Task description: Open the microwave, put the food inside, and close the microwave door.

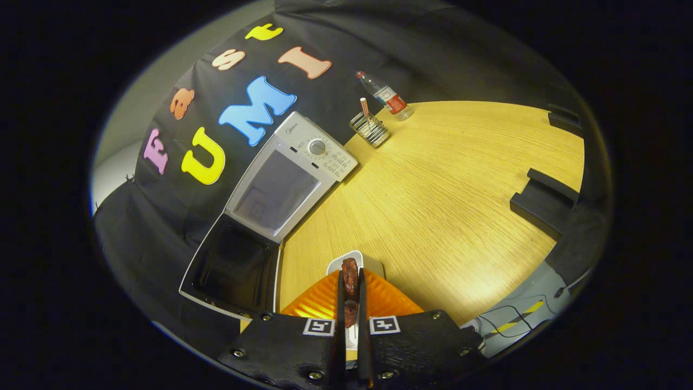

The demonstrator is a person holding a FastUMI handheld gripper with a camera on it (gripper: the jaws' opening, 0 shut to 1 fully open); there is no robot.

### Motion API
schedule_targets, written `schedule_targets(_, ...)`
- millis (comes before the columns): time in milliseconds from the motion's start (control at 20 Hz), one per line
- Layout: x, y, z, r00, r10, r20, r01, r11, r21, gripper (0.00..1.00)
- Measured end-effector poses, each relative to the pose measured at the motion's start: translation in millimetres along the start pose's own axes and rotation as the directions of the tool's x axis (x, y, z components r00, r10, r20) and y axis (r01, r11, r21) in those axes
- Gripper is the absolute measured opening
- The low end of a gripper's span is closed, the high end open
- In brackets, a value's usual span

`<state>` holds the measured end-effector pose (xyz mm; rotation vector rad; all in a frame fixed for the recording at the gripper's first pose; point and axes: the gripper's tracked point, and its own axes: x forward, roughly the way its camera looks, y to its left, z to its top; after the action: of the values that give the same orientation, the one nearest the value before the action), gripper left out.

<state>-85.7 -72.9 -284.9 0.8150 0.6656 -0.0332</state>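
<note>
My gripper [351, 275] is shut on a dark reddish-brown piece of food [350, 277], which fills the narrow gap between the fingers. A white dish [354, 257] shows just beyond the fingertips and again under the food; I cannot tell whether it rests on the table. The white microwave [325, 154] stands ahead and to the left, against the booth wall. Its door [233, 268] is swung fully open, and the pale cavity [276, 192] looks bare. The open door lies close to the left of the fingers.
The wooden table [444, 189] stretches ahead and to the right. Beyond the microwave stand a wire holder [370, 130] with a stick in it and a water bottle [387, 97]. Black blocks [544, 200] line the table's right edge. Cables [514, 319] lie on the floor.
</note>
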Motion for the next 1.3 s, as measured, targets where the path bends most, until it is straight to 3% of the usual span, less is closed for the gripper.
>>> schedule_targets(300, -11, 24, 20, 0.999, 0.025, 0.031, -0.025, 1.000, -0.015, 0.09)
schedule_targets(700, -9, 104, 65, 0.984, 0.154, 0.089, -0.153, 0.988, -0.010, 0.09)
schedule_targets(1300, 83, 207, 104, 0.959, 0.262, 0.109, -0.254, 0.963, -0.085, 0.09)
